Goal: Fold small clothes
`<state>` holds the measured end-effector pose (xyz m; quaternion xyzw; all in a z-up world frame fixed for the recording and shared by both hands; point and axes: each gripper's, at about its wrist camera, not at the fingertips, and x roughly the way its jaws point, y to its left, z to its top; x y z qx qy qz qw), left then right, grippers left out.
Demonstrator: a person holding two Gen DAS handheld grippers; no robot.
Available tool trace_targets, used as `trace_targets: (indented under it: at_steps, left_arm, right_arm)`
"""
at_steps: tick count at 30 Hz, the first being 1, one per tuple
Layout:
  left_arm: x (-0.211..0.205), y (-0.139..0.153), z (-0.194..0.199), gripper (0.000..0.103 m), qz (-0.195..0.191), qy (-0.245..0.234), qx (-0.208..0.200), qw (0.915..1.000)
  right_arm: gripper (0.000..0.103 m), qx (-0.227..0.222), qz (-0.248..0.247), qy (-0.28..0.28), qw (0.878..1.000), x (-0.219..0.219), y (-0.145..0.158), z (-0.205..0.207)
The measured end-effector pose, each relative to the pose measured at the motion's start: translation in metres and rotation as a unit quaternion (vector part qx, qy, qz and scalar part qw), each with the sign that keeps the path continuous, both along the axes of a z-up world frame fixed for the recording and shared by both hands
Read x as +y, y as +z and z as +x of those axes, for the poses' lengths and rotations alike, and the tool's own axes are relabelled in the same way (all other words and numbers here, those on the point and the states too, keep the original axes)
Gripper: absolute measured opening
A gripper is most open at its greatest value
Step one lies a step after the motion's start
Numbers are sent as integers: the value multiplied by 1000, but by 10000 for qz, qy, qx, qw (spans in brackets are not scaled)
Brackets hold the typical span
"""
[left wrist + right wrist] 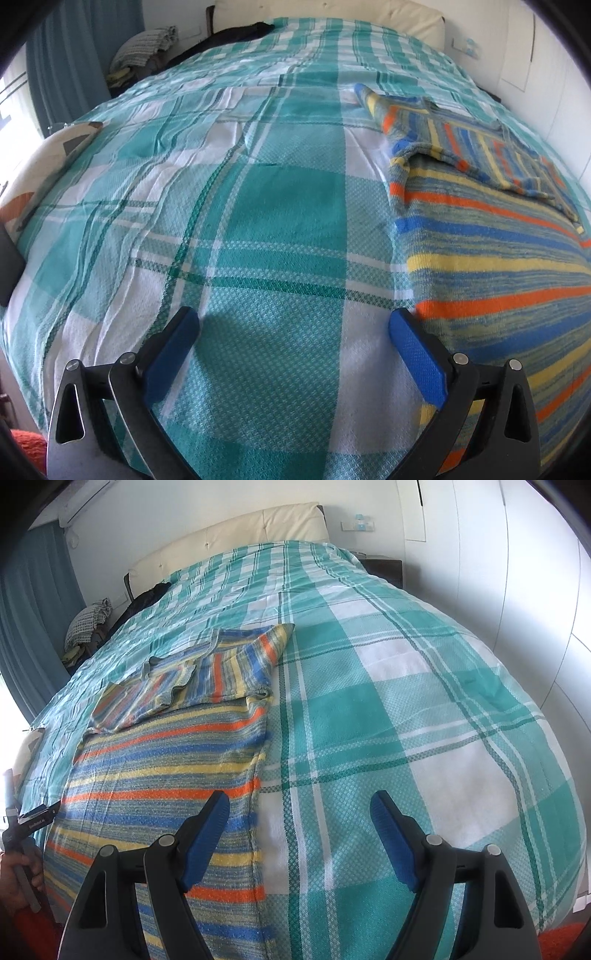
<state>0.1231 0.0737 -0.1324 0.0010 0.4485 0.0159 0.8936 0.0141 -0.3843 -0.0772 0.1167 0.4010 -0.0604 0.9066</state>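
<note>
A striped knit sweater (498, 254) in blue, orange, yellow and grey lies flat on the bed, with its sleeves folded in over the upper part (476, 147). In the right wrist view the sweater (166, 771) fills the lower left. My left gripper (293, 325) is open and empty, just above the bedspread beside the sweater's left edge. My right gripper (299, 808) is open and empty over the sweater's right edge, its left finger (207, 830) above the knit. The left gripper's body (35, 818) shows at the far left there.
The bed is covered by a teal and white plaid bedspread (258, 206). A cream headboard (229, 539) stands at the far end. A dark garment (147, 594) and a pile of clothes (86, 624) lie at the far left. Teal curtains (26, 627) hang left.
</note>
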Motion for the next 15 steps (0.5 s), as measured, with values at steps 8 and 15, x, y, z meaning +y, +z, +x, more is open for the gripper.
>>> trace_targets:
  at_steps: [8, 15]
  left_arm:
    - [-1, -1, -2, 103, 92, 3, -75, 9999]
    - [-2, -1, -3, 103, 103, 4, -82, 9999]
  right_arm:
    - [78, -10, 296, -206, 9993, -12, -2, -1]
    - [78, 77, 496, -390, 9980, -22, -9, 0]
